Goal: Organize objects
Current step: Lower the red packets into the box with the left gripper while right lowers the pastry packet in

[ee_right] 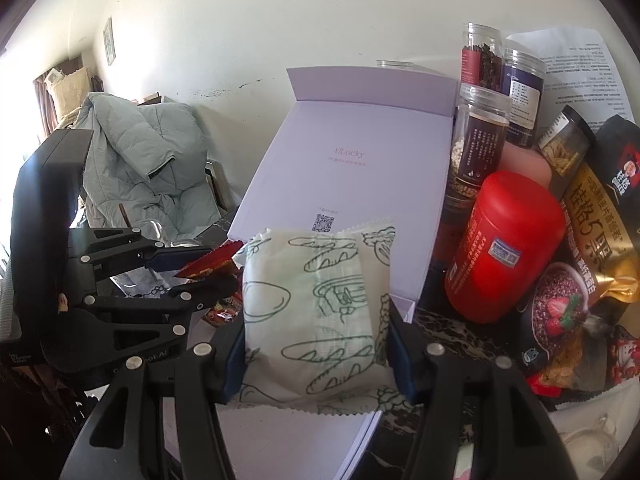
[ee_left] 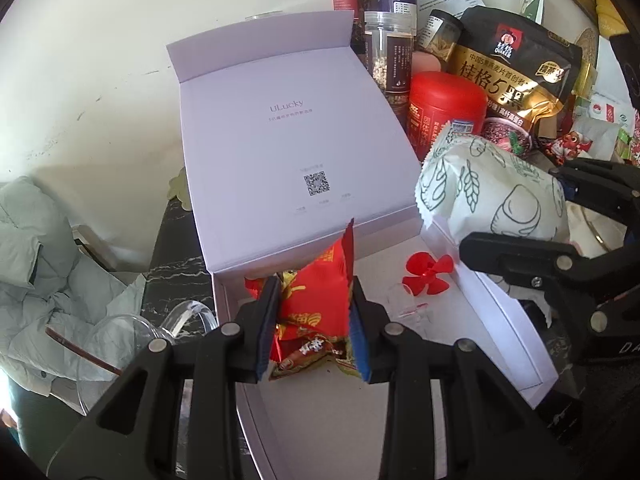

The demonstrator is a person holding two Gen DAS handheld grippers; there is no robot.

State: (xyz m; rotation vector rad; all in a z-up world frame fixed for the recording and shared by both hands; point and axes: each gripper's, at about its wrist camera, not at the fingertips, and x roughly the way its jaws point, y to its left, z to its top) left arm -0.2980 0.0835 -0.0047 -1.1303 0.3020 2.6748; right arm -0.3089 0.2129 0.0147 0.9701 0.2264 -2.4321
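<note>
box (ee_left: 506, 316) lies open under both grippers. left gripper (ee_left: 316, 320) is clamped on a red packet (ee_left: 316, 300) upright over the box's left end, while right gripper (ee_right: 316, 344) pinches a white packet (ee_right: 316, 308) (long axis across the jaws) above the box's right wall; the red one looks nearer to dropping in.

A plain off-white wall (ee_right: 280, 20) fills the background, scuffed with dark marks low down, and a small framed picture (ee_right: 108, 41) hangs on it toward the left. A pale green padded jacket (ee_right: 140, 160) lies draped over furniture at the left, beside a dark marbled tabletop (ee_left: 176, 268) with white veining. Strong daylight floods in from the far left edge, where brown curtains (ee_right: 40, 100) and a tan cushion (ee_right: 72, 92) sit half washed out.
</note>
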